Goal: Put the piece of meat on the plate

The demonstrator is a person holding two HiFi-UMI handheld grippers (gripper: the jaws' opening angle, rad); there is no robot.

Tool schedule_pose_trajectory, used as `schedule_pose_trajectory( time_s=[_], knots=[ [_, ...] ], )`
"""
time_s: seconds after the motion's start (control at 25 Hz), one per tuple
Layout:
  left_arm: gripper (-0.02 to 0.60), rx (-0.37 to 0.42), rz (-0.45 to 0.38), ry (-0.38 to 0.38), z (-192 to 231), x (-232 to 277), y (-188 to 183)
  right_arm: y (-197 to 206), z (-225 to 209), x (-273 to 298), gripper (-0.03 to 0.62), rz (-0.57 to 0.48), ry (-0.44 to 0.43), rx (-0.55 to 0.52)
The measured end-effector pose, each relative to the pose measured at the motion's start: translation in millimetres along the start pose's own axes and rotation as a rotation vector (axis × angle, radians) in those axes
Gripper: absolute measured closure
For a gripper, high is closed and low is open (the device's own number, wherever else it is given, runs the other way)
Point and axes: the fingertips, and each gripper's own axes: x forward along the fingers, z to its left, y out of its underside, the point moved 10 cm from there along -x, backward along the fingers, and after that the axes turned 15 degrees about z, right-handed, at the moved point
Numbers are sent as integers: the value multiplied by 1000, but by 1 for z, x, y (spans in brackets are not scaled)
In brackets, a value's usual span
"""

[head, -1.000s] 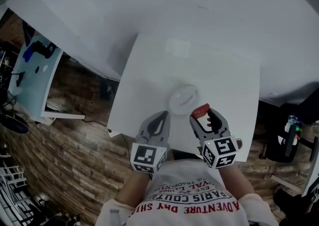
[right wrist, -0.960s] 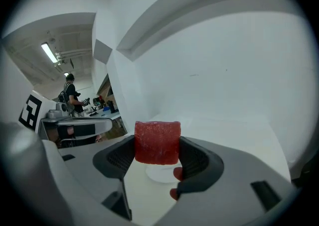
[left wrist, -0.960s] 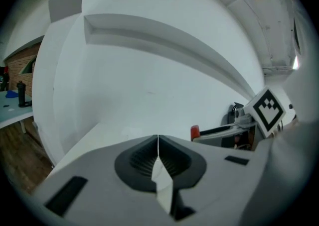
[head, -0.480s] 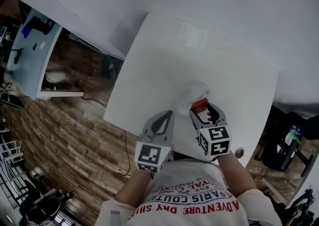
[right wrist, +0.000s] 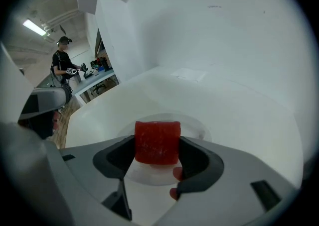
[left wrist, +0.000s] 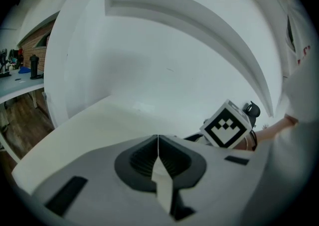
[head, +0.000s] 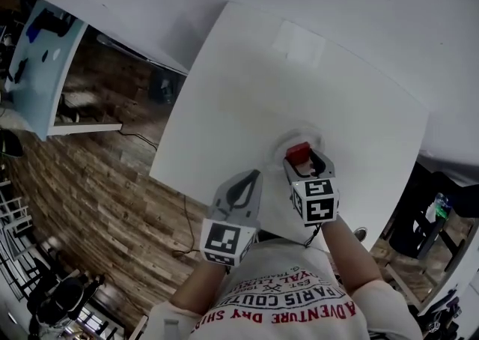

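Note:
A red block of meat (right wrist: 157, 142) sits clamped between the jaws of my right gripper (right wrist: 158, 154), held just above the white plate (right wrist: 197, 128). In the head view the meat (head: 298, 153) hangs over the near part of the plate (head: 293, 138) on the white table (head: 247, 91), and the right gripper (head: 302, 162) is shut on it. My left gripper (head: 241, 186) hovers near the table's front edge, to the left of the right one. Its jaws meet with nothing between them, as the left gripper (left wrist: 158, 146) shows in its own view.
A pale sheet (head: 298, 40) lies flat at the far side of the table. Wooden floor (head: 97, 174) lies to the left, below the table's edge. A second desk (head: 37, 61) stands far left. A person (right wrist: 63, 65) stands in the background of the right gripper view.
My right gripper has carried the meat forward from beside the plate to above it. The left gripper has stayed near the front edge. The head camera has tilted.

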Motion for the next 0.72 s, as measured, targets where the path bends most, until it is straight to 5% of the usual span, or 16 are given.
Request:
schedule_pose_trajectory(
  time_s=[0.72],
  knots=[
    [572,30,0,-14,4,-5,-2,-2,-1,7,319,10,-32,2]
  ],
)
